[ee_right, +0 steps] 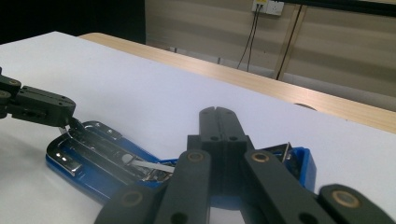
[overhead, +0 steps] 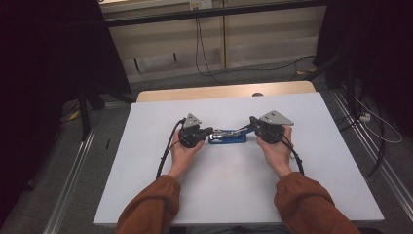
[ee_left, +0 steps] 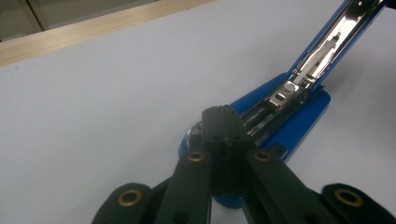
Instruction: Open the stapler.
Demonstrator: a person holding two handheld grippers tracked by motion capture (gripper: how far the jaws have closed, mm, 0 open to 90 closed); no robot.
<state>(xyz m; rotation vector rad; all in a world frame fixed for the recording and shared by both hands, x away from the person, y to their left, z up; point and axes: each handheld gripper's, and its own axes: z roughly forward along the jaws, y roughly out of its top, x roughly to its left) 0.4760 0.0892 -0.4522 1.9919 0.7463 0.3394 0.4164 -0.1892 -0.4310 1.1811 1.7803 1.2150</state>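
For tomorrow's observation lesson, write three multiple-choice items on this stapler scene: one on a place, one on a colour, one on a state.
1. Where does the stapler lie?
A. On the white table between the two grippers
B. On the floor
C. At the table's far wooden edge

2. What colour is the stapler's body?
A. Red
B. Blue
C. Yellow

3. How is the stapler?
A. Closed flat
B. In two separate pieces
C. Swung open, metal staple channel bared

Answers:
1 A, the high view shows it on the table between the left gripper and right gripper.
2 B, its base is blue in both gripper views.
3 C, the left gripper view shows the top arm raised off the base.
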